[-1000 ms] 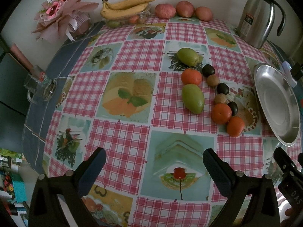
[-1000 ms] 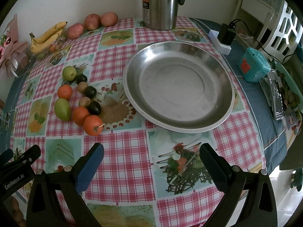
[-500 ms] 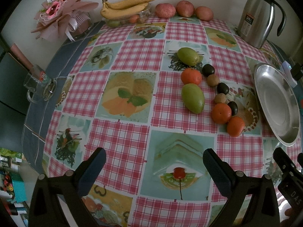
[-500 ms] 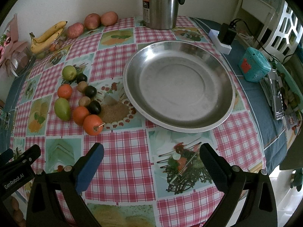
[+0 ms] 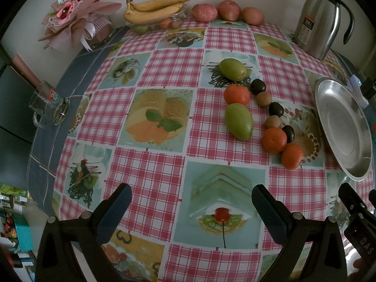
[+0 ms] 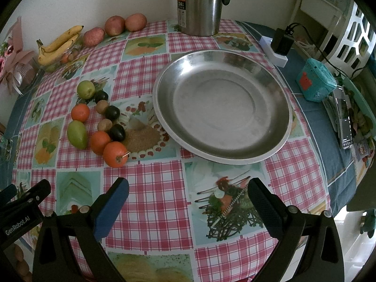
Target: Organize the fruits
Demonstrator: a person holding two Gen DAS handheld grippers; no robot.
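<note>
A cluster of loose fruit lies on the checked tablecloth: two green mangoes (image 5: 238,121) (image 6: 77,133), three oranges (image 5: 292,156) (image 6: 115,154), three dark round fruits (image 5: 276,108) and two brown ones (image 5: 263,98). An empty steel plate (image 6: 222,105) (image 5: 340,129) lies just right of them. My left gripper (image 5: 190,205) is open and empty, near the table's front edge, well short of the fruit. My right gripper (image 6: 188,199) is open and empty, in front of the plate.
A steel thermos jug (image 6: 199,4) (image 5: 322,21) stands at the back. Bananas (image 5: 157,7) over a bowl and three reddish apples (image 5: 228,11) line the back wall. A bouquet (image 5: 75,21) and a glass mug (image 5: 47,105) are at the left. A charger (image 6: 279,44) and teal box (image 6: 315,82) lie to the right.
</note>
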